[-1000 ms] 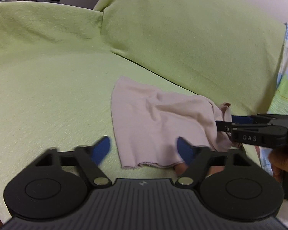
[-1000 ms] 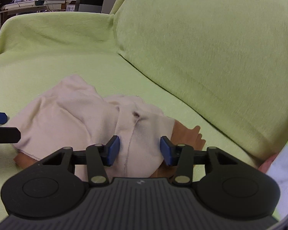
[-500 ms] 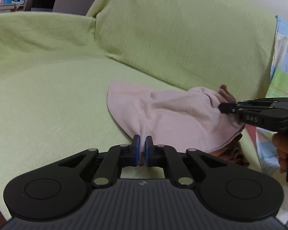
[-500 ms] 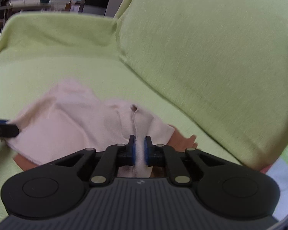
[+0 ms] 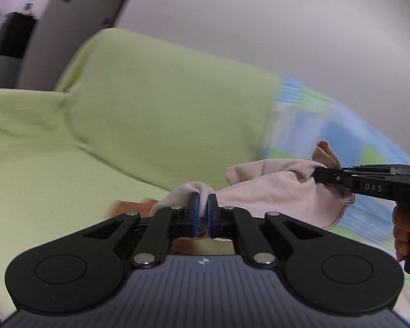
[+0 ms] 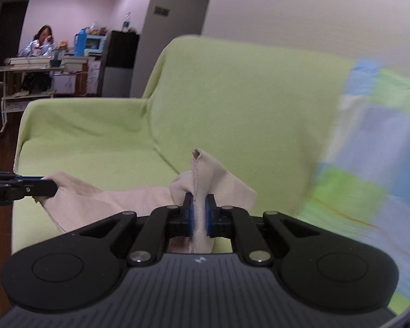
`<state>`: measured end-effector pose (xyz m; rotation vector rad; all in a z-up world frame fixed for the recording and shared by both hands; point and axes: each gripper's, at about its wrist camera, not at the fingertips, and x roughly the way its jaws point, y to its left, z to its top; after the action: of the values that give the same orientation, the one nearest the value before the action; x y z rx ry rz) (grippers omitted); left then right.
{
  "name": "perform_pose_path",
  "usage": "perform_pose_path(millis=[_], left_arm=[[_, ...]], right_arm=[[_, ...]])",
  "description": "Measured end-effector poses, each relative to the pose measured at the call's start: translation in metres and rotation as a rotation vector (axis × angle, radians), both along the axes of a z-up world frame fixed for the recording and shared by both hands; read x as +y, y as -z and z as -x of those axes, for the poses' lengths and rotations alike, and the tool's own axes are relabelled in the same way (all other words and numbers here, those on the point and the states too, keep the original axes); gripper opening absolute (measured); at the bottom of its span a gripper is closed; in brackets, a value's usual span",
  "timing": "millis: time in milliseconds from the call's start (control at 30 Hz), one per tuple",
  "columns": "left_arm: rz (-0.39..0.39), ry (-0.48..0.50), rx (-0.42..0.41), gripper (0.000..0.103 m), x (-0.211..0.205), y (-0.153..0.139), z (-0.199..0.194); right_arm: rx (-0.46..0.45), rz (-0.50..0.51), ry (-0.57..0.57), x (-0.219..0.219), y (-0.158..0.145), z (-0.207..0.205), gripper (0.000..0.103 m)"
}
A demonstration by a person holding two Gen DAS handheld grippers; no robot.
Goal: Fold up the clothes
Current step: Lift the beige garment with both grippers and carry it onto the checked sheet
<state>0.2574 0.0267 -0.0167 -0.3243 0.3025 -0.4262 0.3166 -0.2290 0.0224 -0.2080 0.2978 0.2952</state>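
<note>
1. Above the green-covered sofa (image 5: 139, 114), the pale pink garment (image 5: 276, 194) is now hanging in the air between the two grippers, where a second ago it was lying crumpled on the seat cushion.
2. The left gripper (image 5: 202, 213) is clamping a bunched edge of the garment; its jaws were standing wide apart a second ago and have since closed on the cloth.
3. The right gripper (image 6: 198, 214) is likewise pinching a hemmed edge of the garment (image 6: 139, 199), with a stitched corner poking up above its blue pads (image 6: 189, 213); these jaws too have gone from wide open to closed on fabric.
4. Both views are tilting up towards the wall and backrest and are blurring at the right, over a blue-and-green checked cloth (image 6: 369, 142), which suggests both hands are lifting quickly.
5. For the task, this is looking like the start of a fold: with two edges held and the garment raised, it is being spread so it can be laid flat or doubled over. The cloth between the grippers is sagging rather than taut.
6. A brownish patch (image 5: 128, 207) is showing on the seat under the garment; what it is cannot be told.
7. No basket, box or other container is appearing near the sofa, so nothing is being held in one.
</note>
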Motion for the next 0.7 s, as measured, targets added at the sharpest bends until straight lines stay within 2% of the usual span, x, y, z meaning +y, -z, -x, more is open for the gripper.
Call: perform_pose_path(millis=[133, 167, 233, 300, 400, 533, 600, 700], left_arm=[[-0.004, 0.183, -0.008, 0.002, -0.074, -0.018, 0.047], [-0.007, 0.23, -0.007, 0.002, -0.092, -0.02, 0.057], [-0.012, 0.323, -0.005, 0.002, -0.129, -0.024, 0.076], [-0.027, 0.42, -0.004, 0.002, -0.171, -0.028, 0.095], [-0.065, 0.51, -0.014, 0.002, -0.216, -0.032, 0.114], [-0.107, 0.586, -0.033, 0.002, -0.277, -0.04, 0.137], [-0.132, 0.592, -0.057, 0.002, -0.297, -0.048, 0.141], [-0.162, 0.585, -0.121, 0.002, -0.323, -0.066, 0.156]], right_arm=[[0.014, -0.022, 0.144, -0.074, -0.013, 0.095, 0.006], [0.016, -0.024, 0.155, -0.081, -0.013, 0.102, 0.006], [0.035, -0.061, 0.269, -0.127, -0.011, 0.167, 0.006], [0.071, -0.115, 0.389, -0.172, -0.001, 0.228, 0.006], [0.105, -0.173, 0.52, -0.215, 0.017, 0.293, 0.006], [0.113, -0.239, 0.612, -0.259, 0.036, 0.341, 0.006], [0.112, -0.274, 0.646, -0.278, 0.045, 0.358, 0.006], [0.042, -0.32, 0.658, -0.312, 0.049, 0.374, 0.006]])
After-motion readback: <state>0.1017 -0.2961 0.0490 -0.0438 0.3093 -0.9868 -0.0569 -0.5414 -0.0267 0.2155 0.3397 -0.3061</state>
